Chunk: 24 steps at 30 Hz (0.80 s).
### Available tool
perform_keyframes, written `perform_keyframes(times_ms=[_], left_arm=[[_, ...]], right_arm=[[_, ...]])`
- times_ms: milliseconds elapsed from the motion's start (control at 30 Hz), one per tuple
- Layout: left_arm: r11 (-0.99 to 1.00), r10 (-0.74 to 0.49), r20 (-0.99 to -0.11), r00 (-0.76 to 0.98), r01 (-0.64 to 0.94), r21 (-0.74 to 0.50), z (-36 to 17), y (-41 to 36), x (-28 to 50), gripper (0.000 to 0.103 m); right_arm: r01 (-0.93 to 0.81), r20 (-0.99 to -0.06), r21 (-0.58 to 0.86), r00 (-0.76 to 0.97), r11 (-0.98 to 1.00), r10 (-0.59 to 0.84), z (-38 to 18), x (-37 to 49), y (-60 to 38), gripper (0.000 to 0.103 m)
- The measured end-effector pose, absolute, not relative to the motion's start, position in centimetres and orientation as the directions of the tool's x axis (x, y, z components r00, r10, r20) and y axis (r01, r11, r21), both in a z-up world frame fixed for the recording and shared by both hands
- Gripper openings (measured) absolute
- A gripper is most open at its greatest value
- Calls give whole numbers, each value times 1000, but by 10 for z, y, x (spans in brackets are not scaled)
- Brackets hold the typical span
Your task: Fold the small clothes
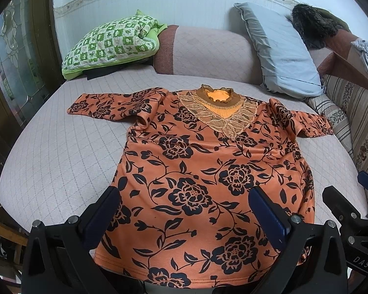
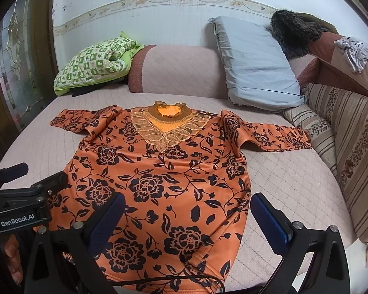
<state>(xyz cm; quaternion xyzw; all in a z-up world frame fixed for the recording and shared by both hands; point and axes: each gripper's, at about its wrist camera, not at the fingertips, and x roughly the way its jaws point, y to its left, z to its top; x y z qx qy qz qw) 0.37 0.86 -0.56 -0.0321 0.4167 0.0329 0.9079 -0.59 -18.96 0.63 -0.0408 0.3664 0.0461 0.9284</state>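
Observation:
An orange top with black flowers [image 1: 196, 171] [image 2: 159, 183] lies flat, front up, on the pink quilted cushion, lace collar [image 1: 218, 107] [image 2: 168, 125] at the far end and both sleeves spread sideways. My left gripper [image 1: 184, 208] hovers open over the hem's left part, nothing between its fingers. My right gripper [image 2: 186, 213] stands open above the hem's right part, also holding nothing. The right gripper's body [image 1: 350, 220] shows at the left wrist view's right edge. The left gripper's body [image 2: 24, 196] shows at the right wrist view's left edge.
A green checked folded quilt [image 1: 110, 44] lies at the far left. A pale blue pillow [image 1: 279, 49] leans at the back right, with a dark furry garment [image 1: 314, 22] above it. Striped cushions [image 2: 350, 152] line the right side. A black cable [image 2: 184, 278] crosses the hem.

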Motion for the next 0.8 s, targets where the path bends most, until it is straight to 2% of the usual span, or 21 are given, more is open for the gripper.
perform_keyframes(times_ms=[800], left_arm=[[995, 16, -761, 648, -84, -50, -7, 14, 2, 103]], right_arm=[[-120, -673, -23, 736, 992, 74, 10, -3, -186, 103]])
